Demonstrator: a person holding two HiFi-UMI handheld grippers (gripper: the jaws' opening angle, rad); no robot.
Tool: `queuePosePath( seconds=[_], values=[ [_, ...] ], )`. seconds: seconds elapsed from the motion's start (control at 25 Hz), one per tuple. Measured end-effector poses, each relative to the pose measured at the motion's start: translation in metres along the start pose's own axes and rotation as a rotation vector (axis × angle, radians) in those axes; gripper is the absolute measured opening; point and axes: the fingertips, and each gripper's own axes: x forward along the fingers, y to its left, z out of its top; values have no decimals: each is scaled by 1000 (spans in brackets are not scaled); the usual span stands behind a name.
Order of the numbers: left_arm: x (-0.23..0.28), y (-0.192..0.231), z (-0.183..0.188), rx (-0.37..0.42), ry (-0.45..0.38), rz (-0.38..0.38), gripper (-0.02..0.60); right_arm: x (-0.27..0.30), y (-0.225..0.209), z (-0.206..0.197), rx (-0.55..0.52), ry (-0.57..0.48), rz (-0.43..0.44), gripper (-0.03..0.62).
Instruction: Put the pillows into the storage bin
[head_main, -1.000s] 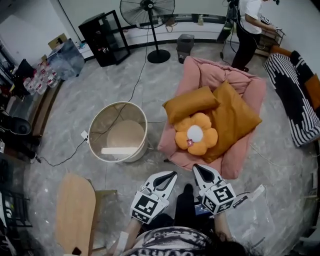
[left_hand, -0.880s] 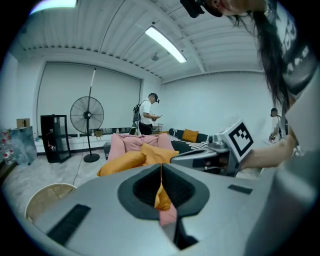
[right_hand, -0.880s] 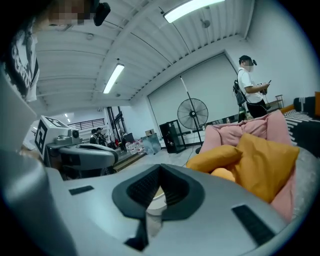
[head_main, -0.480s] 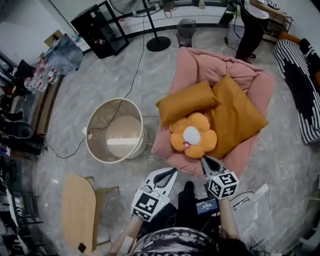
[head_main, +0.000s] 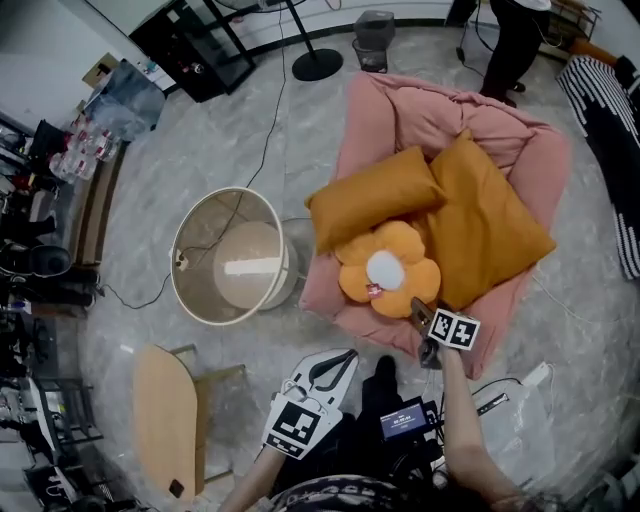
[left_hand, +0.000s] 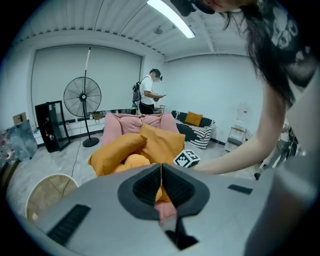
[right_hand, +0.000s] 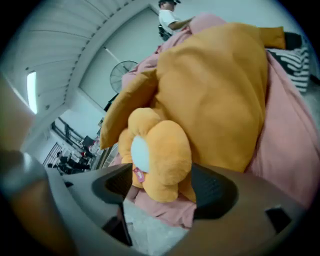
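**Three pillows on the pink seat, one petal between wide tongs**

The right tongs (right_hand: 162, 189) stand wide; their jaws have just been opening. In the right gripper view the lowest petal of the flower pillow (head_main: 388, 268) hangs down between the two dark pads, and neither pad presses on it. In the head view these tongs sit just right of centre, at the lower right edge of that pillow. The left tongs (left_hand: 161, 170) are drawn together, tips meeting with nothing between them. They are low in the head view, left of the right tongs and apart from the pillows.

The flower pillow is orange plush with fat rounded petals, a round white centre and a small red tag near its lower edge. It lies at the front of a pink padded lounger (head_main: 440, 110), right of centre in the head view. Two plain pillows of a darker mustard orange lean behind and above it. A long rectangular pillow (head_main: 372, 195) is to the upper left and a larger square pillow (head_main: 490, 225) to the right, set like a diamond. Both touch the flower.

The storage bin (head_main: 174, 262) is round, pale beige and open-topped. It stands on the grey marbled floor (head_main: 300, 130) at centre left, just beside the lounger's left edge. A black cable (head_main: 268, 150) runs across the floor to it from the top of the frame.
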Motion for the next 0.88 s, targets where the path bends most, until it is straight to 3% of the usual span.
queuePosePath(
  seconds=[0.16,0.24,0.32,0.48,0.88],
  values=[
    [-4,4,-12,-22,46,21,13,26,-30,-10,260,-32,-2,362],
    [-8,10,-21,-30,69,40,14,31,-32,-9,310,-68,25,325],
    [-13,17,-30,-39,80,55,14,34,-24,-7,294,-84,66,210],
    [-15,27,-38,-36,77,55,14,21,-1,-3,221,-118,109,91],
    [-46,21,-31,56,-7,-76,14,-96,100,-8,148,-335,192,38]
  ],
)
